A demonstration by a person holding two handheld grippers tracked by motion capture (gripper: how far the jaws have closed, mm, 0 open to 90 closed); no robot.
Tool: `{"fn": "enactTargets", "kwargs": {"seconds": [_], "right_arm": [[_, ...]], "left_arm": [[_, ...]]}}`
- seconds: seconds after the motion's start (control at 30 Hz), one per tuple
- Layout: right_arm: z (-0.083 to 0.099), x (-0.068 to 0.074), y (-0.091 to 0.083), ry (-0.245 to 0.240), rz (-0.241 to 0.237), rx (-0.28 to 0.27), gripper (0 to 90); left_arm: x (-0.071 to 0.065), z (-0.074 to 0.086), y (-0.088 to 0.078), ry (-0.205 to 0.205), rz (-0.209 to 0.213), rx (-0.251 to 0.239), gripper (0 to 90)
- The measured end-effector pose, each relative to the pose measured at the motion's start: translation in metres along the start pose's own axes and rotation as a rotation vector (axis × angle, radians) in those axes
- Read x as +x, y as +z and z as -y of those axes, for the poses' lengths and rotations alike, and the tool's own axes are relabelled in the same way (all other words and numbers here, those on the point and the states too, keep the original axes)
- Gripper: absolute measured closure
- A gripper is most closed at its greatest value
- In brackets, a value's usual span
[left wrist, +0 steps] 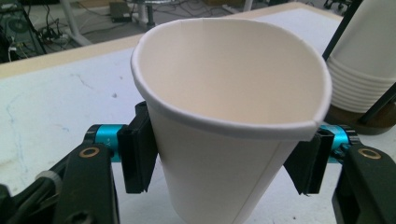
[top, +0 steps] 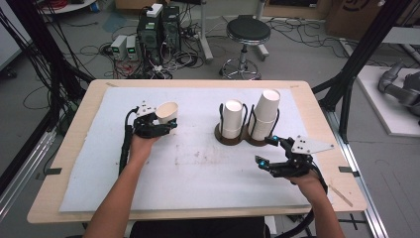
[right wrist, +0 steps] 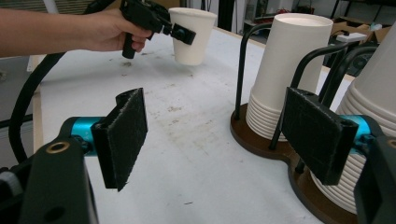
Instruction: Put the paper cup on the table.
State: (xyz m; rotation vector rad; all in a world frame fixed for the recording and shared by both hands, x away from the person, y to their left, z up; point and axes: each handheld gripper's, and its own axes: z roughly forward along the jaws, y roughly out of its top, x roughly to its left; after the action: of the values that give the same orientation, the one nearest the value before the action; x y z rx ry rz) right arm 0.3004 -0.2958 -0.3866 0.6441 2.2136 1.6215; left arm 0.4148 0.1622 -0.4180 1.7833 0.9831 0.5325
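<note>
Paper cup [left wrist: 224,130] clamped upright between left gripper [top: 157,125] pads, squeezed out of round, over table's [top: 64,163] left half, right gripper [right wrist: 224,135] jaws spread wide, empty, beside cup holder [right wrist: 261,137].

White paper cup [left wrist: 224,140] — empty, squeezed, above table.

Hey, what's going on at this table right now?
A person is working with a handheld gripper in each hand. The left gripper is clamped on a single paper cup, squeezing its rim out of round and holding it upright just above the white mat. The right gripper is open with nothing between its jaws, near the dark cup holder, which carries two stacks of paper cups in its wire loops.
</note>
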Motion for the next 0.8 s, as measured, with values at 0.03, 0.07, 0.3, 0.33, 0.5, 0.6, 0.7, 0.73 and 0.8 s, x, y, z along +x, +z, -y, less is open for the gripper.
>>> {"fn": "enactTargets", "kwargs": {"seconds": [0.03,0.07,0.3,0.33,0.5,0.6,0.7,0.73,0.8], "right_arm": [[0.0,0.0,0.0,0.001,0.001,-0.001,23.5],[0.0,0.0,-0.001,0.003,0.0,0.001,23.5],[0.0,0.0,0.0,0.004,-0.003,0.0,23.6],[0.0,0.0,0.0,0.003,-0.003,0.001,23.6],[0.001,0.0,-0.001,0.006,-0.001,0.002,23.8],[0.0,0.0,-0.001,0.005,-0.002,0.0,23.8],[0.0,0.0,-0.001,0.002,-0.001,0.001,23.8],[0.0,0.0,-0.001,0.004,-0.003,0.002,23.9],[0.0,0.0,0.0,0.002,-0.004,0.001,23.9]], "left_arm": [[-0.001,0.001,0.001,0.001,-0.001,0.004,35.5],[-0.001,0.001,0.002,0.0,0.002,0.006,35.5],[-0.005,0.005,0.01,0.007,0.019,0.041,35.2],[-0.006,0.005,0.011,0.009,0.023,0.042,35.2],[-0.007,0.008,0.014,-0.002,0.024,0.059,34.1],[-0.007,0.007,0.013,0.001,0.025,0.068,33.7],[-0.007,0.009,0.011,0.007,0.02,0.072,31.7],[-0.007,0.011,0.01,0.008,0.019,0.067,31.3],[-0.006,0.016,0.008,-0.016,0.017,0.05,29.9]]}}
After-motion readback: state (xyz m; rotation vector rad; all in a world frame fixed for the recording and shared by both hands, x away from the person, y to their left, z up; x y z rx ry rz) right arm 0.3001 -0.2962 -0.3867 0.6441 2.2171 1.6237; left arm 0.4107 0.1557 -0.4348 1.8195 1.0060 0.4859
